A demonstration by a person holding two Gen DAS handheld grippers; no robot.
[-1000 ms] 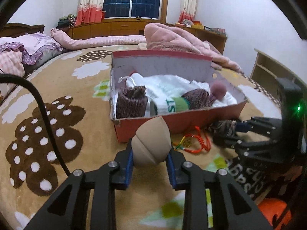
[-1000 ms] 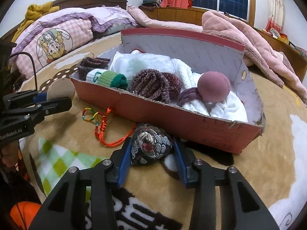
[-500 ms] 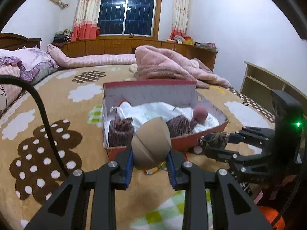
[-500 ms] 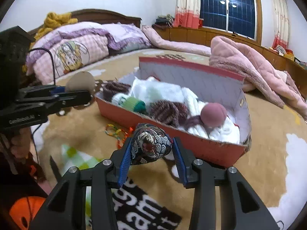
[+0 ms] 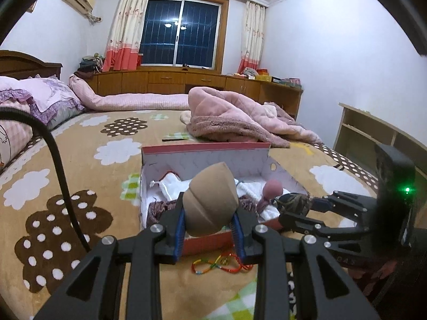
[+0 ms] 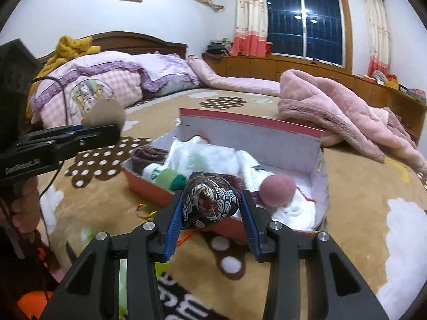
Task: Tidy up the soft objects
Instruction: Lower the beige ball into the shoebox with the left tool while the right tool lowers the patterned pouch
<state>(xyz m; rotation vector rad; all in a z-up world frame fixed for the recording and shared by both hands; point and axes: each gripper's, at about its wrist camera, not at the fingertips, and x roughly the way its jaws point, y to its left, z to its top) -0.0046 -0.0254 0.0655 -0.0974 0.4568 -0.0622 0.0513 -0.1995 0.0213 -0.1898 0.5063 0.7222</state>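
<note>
A tan soft pad [image 5: 210,200] is squeezed between the part-open jaws of the left gripper [image 5: 209,229]. A dark patterned pouch [image 6: 209,202] is squeezed by the right gripper [image 6: 210,220]. The red box [image 6: 267,130] is seen at 12 o'clock of both

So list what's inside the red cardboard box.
In the red cardboard box: white cloth, a green-and-white rolled sock, brownish knitted rolls and a pink ball. The patterned pouch held in front hides the middle; anything under the cloth is covered.
</note>
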